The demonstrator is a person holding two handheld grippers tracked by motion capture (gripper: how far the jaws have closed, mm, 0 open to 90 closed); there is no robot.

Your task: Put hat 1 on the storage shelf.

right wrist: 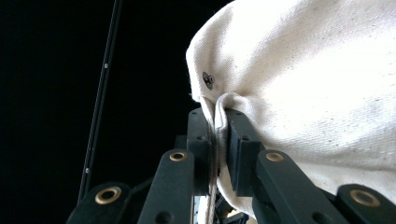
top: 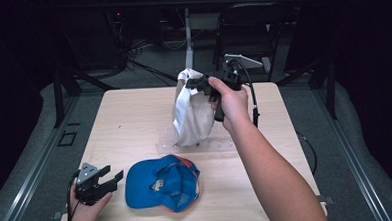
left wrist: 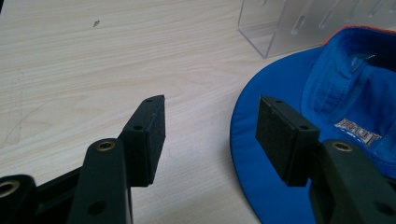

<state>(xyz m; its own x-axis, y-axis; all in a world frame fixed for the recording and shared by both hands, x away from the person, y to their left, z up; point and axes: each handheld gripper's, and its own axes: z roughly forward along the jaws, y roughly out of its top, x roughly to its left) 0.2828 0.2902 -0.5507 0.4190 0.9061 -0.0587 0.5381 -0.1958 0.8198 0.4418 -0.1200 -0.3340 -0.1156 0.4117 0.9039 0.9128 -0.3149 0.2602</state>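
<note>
Cap (top: 162,184) on table (top: 134,118) front, left gripper (top: 109,178) just to its left; bag (top: 191,115) behind it w/ right gripper (top: 195,83) at top.

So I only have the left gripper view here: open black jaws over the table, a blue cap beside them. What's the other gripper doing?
Observer: The right gripper is shut on a white cap, held up above the table.
Operator: Gripped where on it?
Observer: The right gripper view shows a fold of the cloth at its edge pinched between the pads, near a small eyelet.
Operator: And that clear plastic thing behind the blue cap?
Observer: It's a clear stand lying across the middle of the table; the white cap hangs right over it. The blue cap lies at the near edge, beside the left gripper.
</note>
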